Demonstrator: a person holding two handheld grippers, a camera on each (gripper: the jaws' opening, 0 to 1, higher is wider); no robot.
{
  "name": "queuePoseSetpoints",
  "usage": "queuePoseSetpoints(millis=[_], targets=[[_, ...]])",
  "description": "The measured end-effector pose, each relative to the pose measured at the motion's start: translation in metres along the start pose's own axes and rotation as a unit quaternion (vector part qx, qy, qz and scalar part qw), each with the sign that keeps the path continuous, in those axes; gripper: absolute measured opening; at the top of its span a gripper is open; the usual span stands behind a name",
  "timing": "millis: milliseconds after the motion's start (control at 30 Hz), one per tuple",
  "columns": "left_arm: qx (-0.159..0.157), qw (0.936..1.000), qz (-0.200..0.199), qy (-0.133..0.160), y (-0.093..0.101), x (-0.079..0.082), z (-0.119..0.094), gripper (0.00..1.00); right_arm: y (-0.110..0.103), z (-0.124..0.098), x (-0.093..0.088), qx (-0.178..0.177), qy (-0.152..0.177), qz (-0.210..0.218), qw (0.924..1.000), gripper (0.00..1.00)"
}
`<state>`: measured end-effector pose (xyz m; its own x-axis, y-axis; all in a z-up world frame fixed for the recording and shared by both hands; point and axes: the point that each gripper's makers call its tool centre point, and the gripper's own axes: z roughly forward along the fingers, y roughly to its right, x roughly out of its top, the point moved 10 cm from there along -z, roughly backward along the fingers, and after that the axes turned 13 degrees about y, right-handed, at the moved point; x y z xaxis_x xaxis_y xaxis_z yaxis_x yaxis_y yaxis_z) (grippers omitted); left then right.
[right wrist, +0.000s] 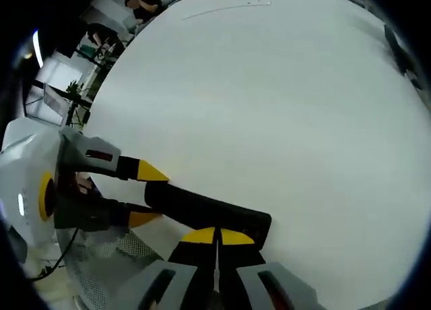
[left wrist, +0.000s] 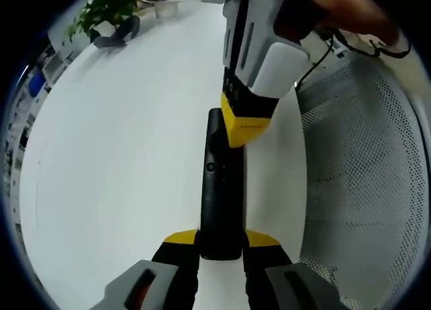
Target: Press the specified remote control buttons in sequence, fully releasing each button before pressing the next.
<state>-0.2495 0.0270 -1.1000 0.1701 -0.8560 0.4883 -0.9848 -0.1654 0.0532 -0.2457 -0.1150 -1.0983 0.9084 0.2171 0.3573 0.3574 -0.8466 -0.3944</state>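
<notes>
1. Broad white surface (left wrist: 121,162) – round-edged, bare around the work, carrying everything; perforated white mesh (left wrist: 363,175) alongside it, a potted plant (left wrist: 108,10) at the far rim in the left gripper view.

2. Left hand-held gripper (left wrist: 221,246) – yellow-tipped jaws either side of the near end of the remote control (left wrist: 221,189), clamped on it and steadying it. Seen from the right gripper view as the grey body with yellow tips (right wrist: 145,195) at the remote's far end.

3. Right hand-held gripper (right wrist: 217,237) – jaws drawn together, yellow tips meeting with nothing between them, used as a pressing point. Tip down over the remote's upper face, at or just above the buttons; actual contact cannot be told. In the left gripper view, seen coming in from above (left wrist: 244,125).

4. Remote control (right wrist: 209,214) – slim, black, lying flat on the surface near its edge. Long axis running straight from one gripper toward the other, so left holds one end and right works over the other end.

5. Deciding relation, as a judgement – right gripper nearer the buttons, directly above the remote; next press calls for a short lift, a slide along the long axis, then straight down.
</notes>
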Motion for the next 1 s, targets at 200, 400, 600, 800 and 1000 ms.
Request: queuePoseSetpoints(millis=[200, 400, 600, 800, 1000], targets=[[0.006, 1.0, 0.0, 0.0, 0.0018, 0.0001, 0.0, 0.23, -0.0018, 0.0005, 0.0005, -0.001, -0.002, -0.022, 0.9998, 0.0], [0.009, 0.9999, 0.004, -0.003, 0.0032, 0.0005, 0.0, 0.22, -0.0016, -0.0031, -0.0033, 0.008, 0.008, -0.038, 0.9992, 0.0], [0.012, 0.9999, 0.005, -0.001, 0.004, 0.0, -0.0002, 0.22, -0.001, -0.0043, -0.0042, 0.013, 0.013, -0.028, 0.9994, 0.0], [0.013, 0.9999, 0.005, 0.005, 0.0042, -0.0014, -0.0006, 0.22, 0.0003, -0.0083, -0.0035, 0.009, 0.022, -0.02, 0.9995, 0.0], [0.014, 0.9998, 0.004, 0.011, 0.0042, -0.0021, -0.0011, 0.22, -0.0027, -0.0063, -0.0001, 0.01, 0.036, -0.028, 0.9989, 0.0]])
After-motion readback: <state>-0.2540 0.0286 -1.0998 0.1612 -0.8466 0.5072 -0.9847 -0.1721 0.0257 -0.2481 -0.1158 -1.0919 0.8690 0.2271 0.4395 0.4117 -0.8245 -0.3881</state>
